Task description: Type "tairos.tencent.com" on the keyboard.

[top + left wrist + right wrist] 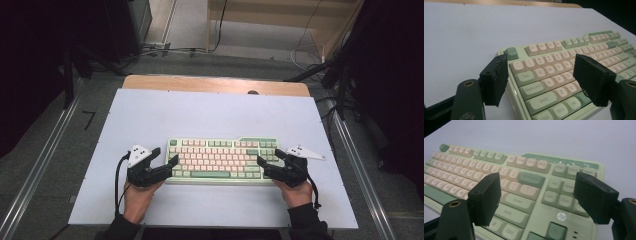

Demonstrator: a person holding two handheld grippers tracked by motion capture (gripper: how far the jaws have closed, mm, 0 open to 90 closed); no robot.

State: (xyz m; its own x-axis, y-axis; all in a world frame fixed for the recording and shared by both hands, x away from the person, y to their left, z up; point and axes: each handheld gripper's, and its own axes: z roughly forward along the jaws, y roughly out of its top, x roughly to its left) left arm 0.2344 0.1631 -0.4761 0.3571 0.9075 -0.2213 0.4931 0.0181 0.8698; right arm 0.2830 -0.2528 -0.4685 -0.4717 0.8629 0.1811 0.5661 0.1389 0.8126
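A mint-green keyboard [222, 159] with pink and green keys lies flat on the white table top. My left gripper [165, 156] is open at the keyboard's left end; in the left gripper view its jaws straddle the left key columns of the keyboard [554, 77]. My right gripper [270, 156] is open at the right end; in the right gripper view its jaws stand over the Enter and arrow-key area of the keyboard [534, 192]. Neither gripper grips anything. A hand holds each gripper from below.
The white table top [210, 115] has a wooden strip [215, 84] along its far edge. Metal rails [40, 170] run along both sides on the grey floor. Cables and a wooden frame [280, 20] lie beyond the table.
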